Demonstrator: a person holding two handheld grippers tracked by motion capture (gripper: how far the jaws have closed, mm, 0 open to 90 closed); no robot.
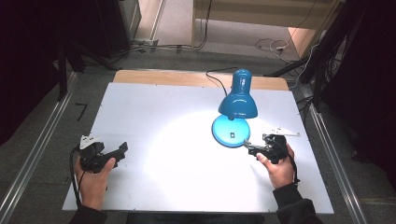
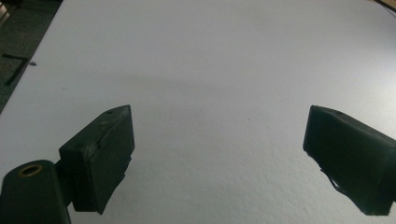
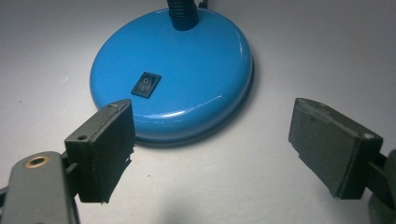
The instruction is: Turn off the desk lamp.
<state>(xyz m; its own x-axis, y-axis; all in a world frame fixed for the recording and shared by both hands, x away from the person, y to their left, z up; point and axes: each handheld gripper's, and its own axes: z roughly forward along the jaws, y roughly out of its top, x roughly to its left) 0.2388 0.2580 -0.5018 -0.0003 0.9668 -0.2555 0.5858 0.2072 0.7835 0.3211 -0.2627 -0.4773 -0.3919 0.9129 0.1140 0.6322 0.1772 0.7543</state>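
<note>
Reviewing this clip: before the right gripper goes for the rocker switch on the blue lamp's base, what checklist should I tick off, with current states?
1. Right gripper open and empty: ok, jaws stand wide apart with only table between them.
2. Small black rocker switch unobstructed: ok, it lies exposed on top of the round glossy blue lamp base, just beyond the jaws.
3. Lamp lit: ok, a bright pool falls on the white table under the blue bell-shaped shade.
4. Left gripper out of the way: ok, open over bare table at the left.
5. Lamp's black cord has slack: cannot tell.
</note>
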